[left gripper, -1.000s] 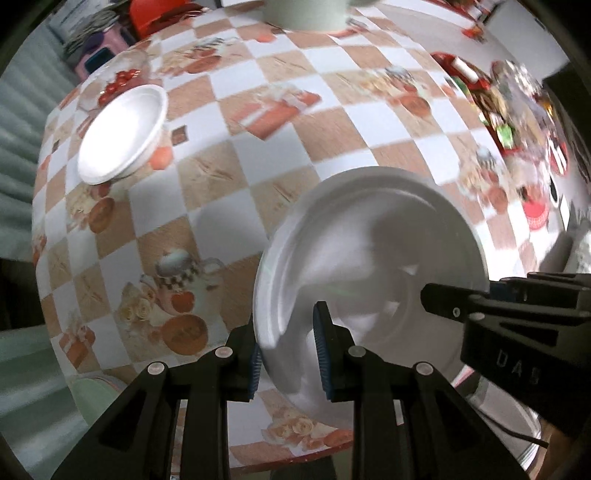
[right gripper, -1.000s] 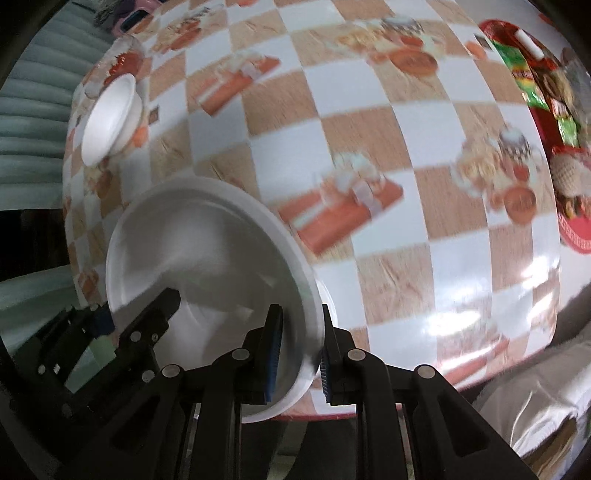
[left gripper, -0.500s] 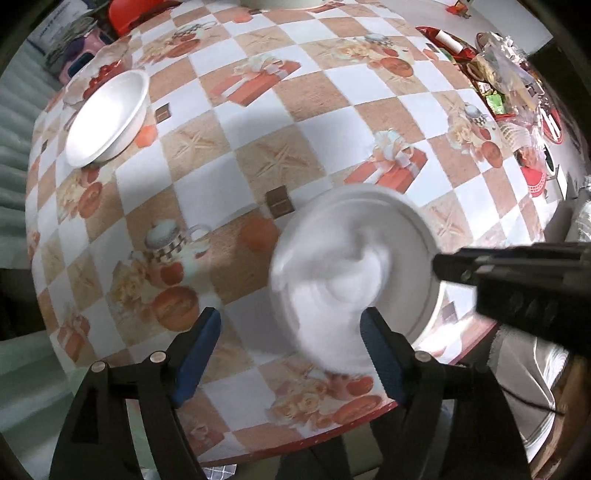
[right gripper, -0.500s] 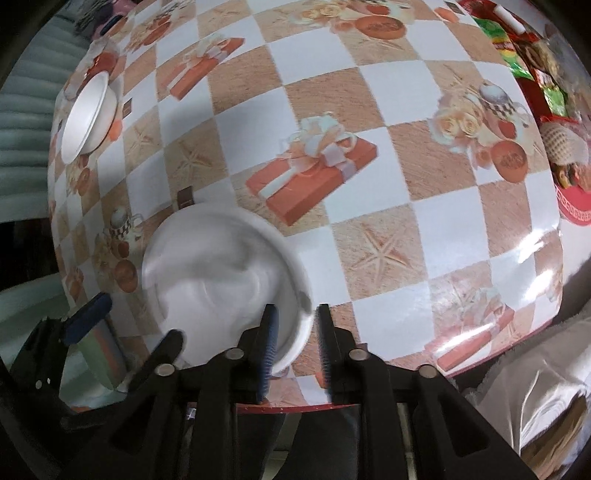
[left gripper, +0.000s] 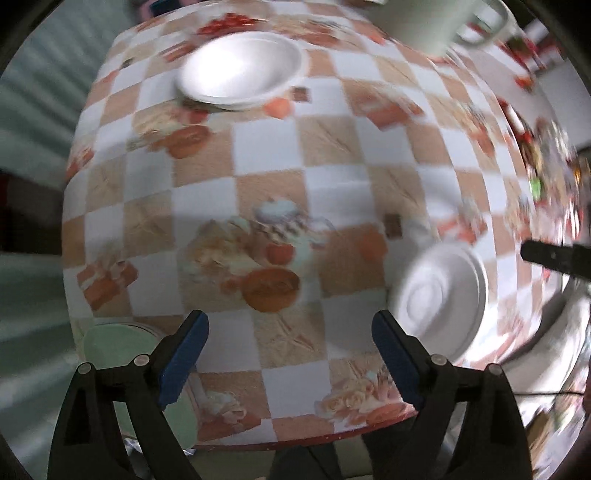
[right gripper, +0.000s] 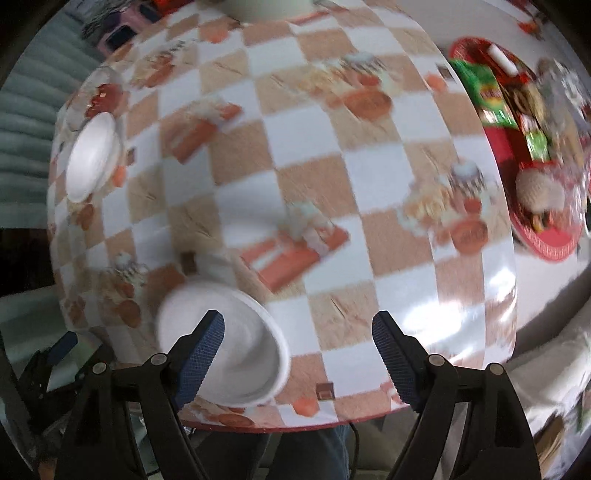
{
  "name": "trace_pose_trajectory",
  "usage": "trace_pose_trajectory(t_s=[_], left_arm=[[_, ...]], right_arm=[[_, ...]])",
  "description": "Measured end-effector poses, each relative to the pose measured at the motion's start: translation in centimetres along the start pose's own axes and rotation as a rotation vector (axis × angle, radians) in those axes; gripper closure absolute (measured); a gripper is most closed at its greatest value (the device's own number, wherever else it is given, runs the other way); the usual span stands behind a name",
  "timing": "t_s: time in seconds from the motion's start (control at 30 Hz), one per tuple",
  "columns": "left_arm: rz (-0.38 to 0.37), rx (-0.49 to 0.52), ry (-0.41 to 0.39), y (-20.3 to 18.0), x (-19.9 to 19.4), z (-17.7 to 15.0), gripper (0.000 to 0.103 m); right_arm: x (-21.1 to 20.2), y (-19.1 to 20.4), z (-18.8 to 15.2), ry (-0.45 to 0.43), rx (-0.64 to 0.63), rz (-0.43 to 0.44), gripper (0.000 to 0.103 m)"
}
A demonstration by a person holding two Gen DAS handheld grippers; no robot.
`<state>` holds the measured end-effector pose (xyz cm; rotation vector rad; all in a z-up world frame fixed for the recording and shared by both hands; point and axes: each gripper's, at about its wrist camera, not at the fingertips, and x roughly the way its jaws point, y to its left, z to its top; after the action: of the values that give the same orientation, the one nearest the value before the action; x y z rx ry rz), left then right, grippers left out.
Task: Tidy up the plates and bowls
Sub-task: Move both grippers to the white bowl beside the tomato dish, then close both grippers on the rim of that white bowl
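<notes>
A white plate (left gripper: 441, 301) lies flat on the checkered tablecloth near the table's front edge; it also shows in the right wrist view (right gripper: 236, 347). A white bowl (left gripper: 238, 70) sits at the far left of the table, seen small in the right wrist view (right gripper: 92, 157). My left gripper (left gripper: 290, 354) is open and empty, left of the plate. My right gripper (right gripper: 297, 354) is open and empty, with its left finger (right gripper: 201, 350) over the plate's near side. A tip of the right gripper (left gripper: 554, 256) shows in the left wrist view.
A pale green mug (left gripper: 424, 22) stands at the back of the table. A red tray of snacks (right gripper: 524, 147) lies at the right. A green stool (left gripper: 118, 350) stands below the table's front left edge. The front table edge (right gripper: 295, 424) is close.
Both grippers have let go of the plate, which now rests on the table. The right gripper opened wide. The left gripper swung left and nearer the bowl. Both views are motion-blurred.
</notes>
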<state>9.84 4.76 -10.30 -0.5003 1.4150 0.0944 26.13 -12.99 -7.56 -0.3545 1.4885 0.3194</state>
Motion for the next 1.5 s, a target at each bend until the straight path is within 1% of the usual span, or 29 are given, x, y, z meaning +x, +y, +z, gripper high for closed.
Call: trace_pose_trajectory(t_s=[0.13,0.17,0.23,0.4,0.47,0.57,0.7,0.87,1.07,1.17,1.2,1.3,1.5], left_arm=[[-0.026,-0.104,-0.035,2.5,-0.9,2.0,0.011],[-0.011,-0.133,-0.044,2.9,-1.1,2.6,0.011],[-0.017,-0.171,-0.067,4.0,-1.6,3.8,0.011],[0.017,-0.219,-0.12,5.5,-2.2,6.5,0.011],[0.03,-0.235,-0.124,6.1,-2.1,7.6,0.011],[0.039,-0.256,-0.109,6.8,-1.4,9.3,0.011],[0.081,-0.26,-0.098,7.3,-0.3,11.2,0.011],[0.13,-0.25,-0.099,7.8,0.8,13.7,0.011],[0.163,-0.254,-0.119,9.0,1.6,16.8,0.011],[0.188,-0.226,-0.117,8.9,2.5,18.2,0.011],[0.211,-0.229,-0.136,9.0,2.7,18.4,0.011],[0.239,-0.203,-0.138,9.0,3.5,19.1,0.011],[0.271,-0.166,-0.114,9.2,5.2,19.9,0.011]], right_arm=[[-0.7,2.7,2.3,-0.014,-0.065,0.023,0.02],[-0.8,3.4,3.1,-0.015,-0.079,0.033,0.02],[-1.1,4.7,4.2,-0.024,-0.106,0.035,0.02],[-1.0,8.0,7.5,-0.044,-0.204,0.015,0.02],[-0.7,9.1,8.8,-0.051,-0.232,0.005,0.02],[-0.1,10.4,10.4,-0.052,-0.256,0.006,0.02],[1.1,12.4,12.4,-0.04,-0.29,0.013,0.02],[2.7,15.0,14.7,-0.033,-0.309,0.043,0.02],[4.7,17.7,17.1,-0.032,-0.302,0.076,0.02],[5.7,18.8,17.9,-0.03,-0.292,0.089,0.02],[6.0,19.1,18.1,-0.03,-0.29,0.09,0.02],[6.9,20.0,18.6,-0.029,-0.29,0.086,0.02],[8.5,21.5,18.9,-0.023,-0.299,0.08,0.02]])
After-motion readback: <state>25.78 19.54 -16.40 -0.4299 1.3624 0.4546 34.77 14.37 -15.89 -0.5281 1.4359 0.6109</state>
